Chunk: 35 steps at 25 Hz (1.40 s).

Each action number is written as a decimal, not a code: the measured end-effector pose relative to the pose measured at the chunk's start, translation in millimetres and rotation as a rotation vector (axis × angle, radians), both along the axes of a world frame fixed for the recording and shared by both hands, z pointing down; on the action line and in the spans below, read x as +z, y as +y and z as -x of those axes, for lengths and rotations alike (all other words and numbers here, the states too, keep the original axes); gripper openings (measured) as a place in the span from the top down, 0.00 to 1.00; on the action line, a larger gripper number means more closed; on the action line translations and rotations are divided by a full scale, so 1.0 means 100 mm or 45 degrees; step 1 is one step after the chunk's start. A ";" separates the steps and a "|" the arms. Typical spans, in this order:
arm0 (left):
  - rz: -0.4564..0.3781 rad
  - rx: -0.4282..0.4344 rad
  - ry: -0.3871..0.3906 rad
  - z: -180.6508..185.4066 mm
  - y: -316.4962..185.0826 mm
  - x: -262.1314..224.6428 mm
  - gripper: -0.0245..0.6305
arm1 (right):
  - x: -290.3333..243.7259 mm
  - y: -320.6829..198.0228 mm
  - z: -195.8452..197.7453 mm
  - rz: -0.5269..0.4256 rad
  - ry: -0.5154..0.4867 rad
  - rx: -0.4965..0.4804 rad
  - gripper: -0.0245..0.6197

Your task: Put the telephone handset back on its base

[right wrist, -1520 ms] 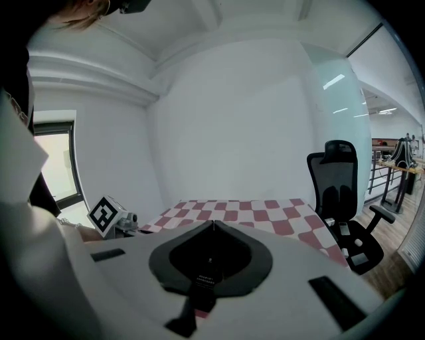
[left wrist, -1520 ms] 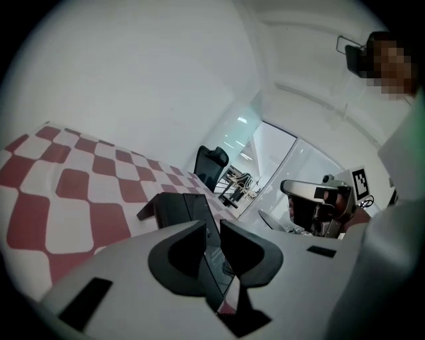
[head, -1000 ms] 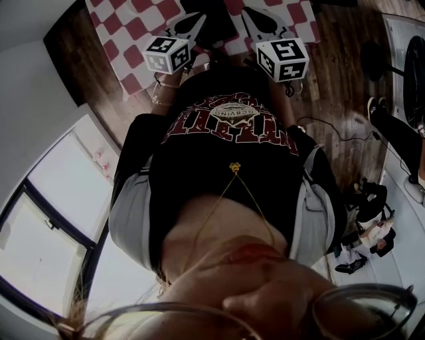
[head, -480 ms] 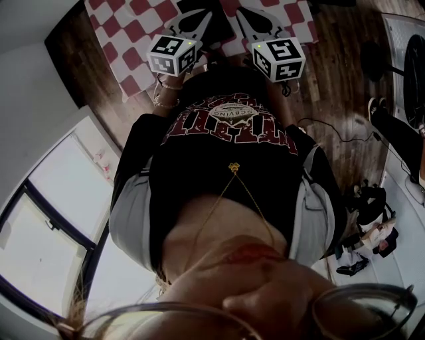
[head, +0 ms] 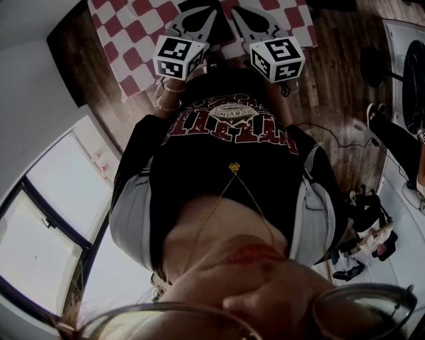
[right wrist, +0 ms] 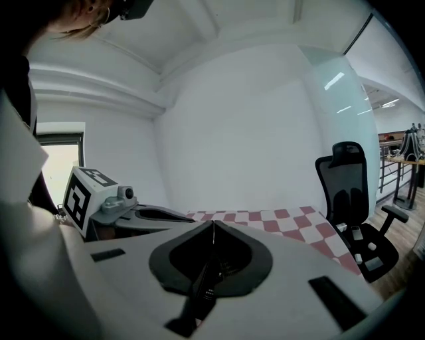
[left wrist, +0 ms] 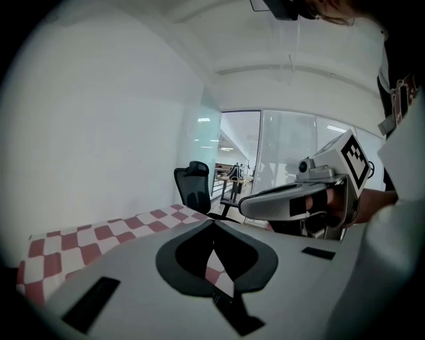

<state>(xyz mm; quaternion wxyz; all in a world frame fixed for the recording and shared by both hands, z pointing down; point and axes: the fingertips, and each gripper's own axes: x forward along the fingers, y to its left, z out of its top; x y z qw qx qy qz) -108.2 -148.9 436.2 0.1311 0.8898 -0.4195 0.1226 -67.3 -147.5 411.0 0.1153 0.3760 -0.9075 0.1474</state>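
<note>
The head view looks down over the person's chest to a red-and-white checked cloth (head: 139, 40) at the top edge. My left gripper (head: 199, 16) and right gripper (head: 249, 16) are held side by side over it, marker cubes toward the body. A dark shape (head: 218, 23) lies on the cloth between them; whether it is the telephone I cannot tell. In the left gripper view the left gripper (left wrist: 212, 222) has its jaw tips touching, with only checked cloth showing behind. The right gripper (right wrist: 212, 224) also has its tips together, and a dark ribbed object (right wrist: 207, 282) shows through the opening below.
A black office chair (right wrist: 355, 212) stands beyond the cloth's far end, also visible as the chair (left wrist: 194, 189) near a glass wall. The floor (head: 332, 86) is dark wood, with cables and shoes to the right. A white wall and window (head: 46, 219) are on the left.
Both grippers have drifted slightly closer together and a little farther out over the checked cloth. Their jaws look the same as before.
</note>
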 end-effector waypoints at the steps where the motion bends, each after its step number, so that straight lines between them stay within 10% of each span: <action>1: -0.006 -0.002 0.004 0.00 0.00 -0.03 0.95 | -0.02 0.00 0.02 -0.007 -0.001 -0.006 0.93; 35: -0.210 -0.140 0.020 0.37 -0.13 -0.91 0.95 | -0.68 -0.11 0.51 -0.194 -0.045 -0.144 0.93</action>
